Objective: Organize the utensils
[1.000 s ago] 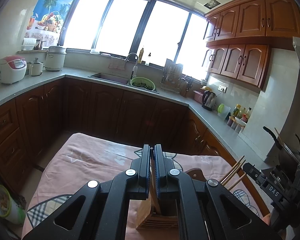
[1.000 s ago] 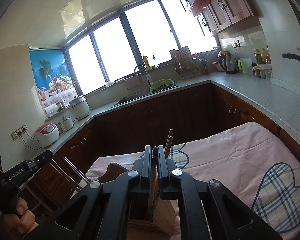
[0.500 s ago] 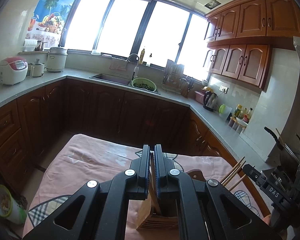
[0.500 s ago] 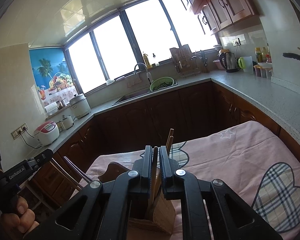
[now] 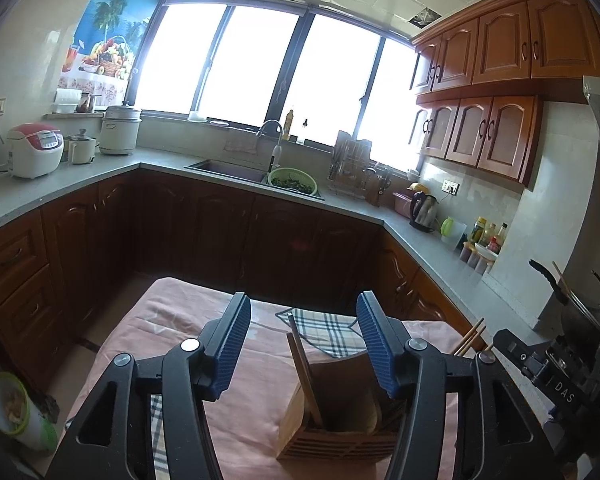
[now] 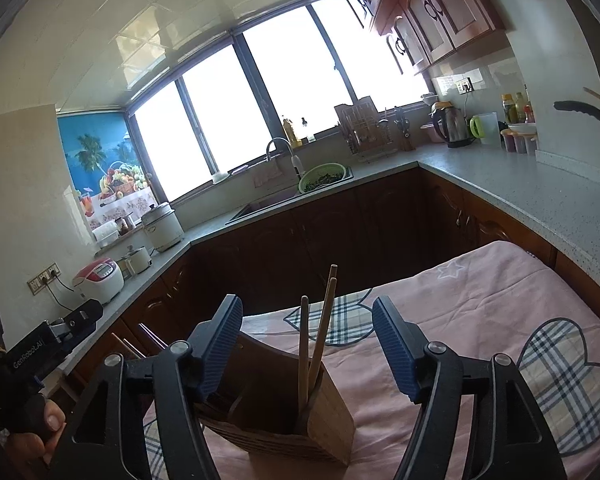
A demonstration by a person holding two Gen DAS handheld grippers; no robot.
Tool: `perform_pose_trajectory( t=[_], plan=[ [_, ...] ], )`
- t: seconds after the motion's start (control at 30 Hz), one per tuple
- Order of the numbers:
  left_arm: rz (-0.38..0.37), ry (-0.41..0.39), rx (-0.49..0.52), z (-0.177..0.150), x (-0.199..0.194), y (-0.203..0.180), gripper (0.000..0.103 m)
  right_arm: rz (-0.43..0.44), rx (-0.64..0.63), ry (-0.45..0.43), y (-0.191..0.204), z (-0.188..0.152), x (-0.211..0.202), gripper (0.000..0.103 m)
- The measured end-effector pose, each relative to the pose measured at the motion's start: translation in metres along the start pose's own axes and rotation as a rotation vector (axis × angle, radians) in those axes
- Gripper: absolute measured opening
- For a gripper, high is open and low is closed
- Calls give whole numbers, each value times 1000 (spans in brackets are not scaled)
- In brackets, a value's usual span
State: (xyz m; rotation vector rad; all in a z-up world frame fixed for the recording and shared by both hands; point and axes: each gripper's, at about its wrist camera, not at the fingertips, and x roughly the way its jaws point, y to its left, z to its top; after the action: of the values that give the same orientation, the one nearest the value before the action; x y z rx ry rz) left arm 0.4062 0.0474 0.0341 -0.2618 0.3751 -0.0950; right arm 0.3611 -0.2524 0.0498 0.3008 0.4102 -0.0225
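Observation:
A wooden utensil holder (image 5: 332, 428) stands on the pink tablecloth (image 5: 252, 400). In the left wrist view one chopstick (image 5: 305, 372) leans in it, between my fingers. My left gripper (image 5: 302, 344) is open and empty above the holder. In the right wrist view the same holder (image 6: 300, 424) has three chopsticks (image 6: 318, 340) standing in it. My right gripper (image 6: 308, 348) is open and empty, its fingers on either side of the chopsticks. The right gripper's body (image 5: 556, 376) shows at the right edge of the left view.
Kitchen counters (image 5: 420, 236) with dark wooden cabinets wrap around behind the table. A sink with a green colander (image 5: 292, 180), a kettle (image 5: 423, 210) and rice cookers (image 5: 34, 154) stand on them. The cloth has plaid heart patches (image 6: 568, 392).
Both grippers were shut on chopsticks over the holder. Now both have opened wide and the chopsticks stand loose in the holder.

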Motion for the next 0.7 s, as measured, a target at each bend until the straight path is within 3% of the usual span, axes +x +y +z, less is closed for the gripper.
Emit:
perform_pose_trajectory(
  t=[0.23, 0.7],
  plan=[
    [30, 23, 3, -7, -8, 0, 86, 22, -2, 8, 0, -6, -6, 92],
    [18, 83, -27, -26, -68, 5, 97, 67, 6, 19, -1, -33, -58, 101]
  ],
)
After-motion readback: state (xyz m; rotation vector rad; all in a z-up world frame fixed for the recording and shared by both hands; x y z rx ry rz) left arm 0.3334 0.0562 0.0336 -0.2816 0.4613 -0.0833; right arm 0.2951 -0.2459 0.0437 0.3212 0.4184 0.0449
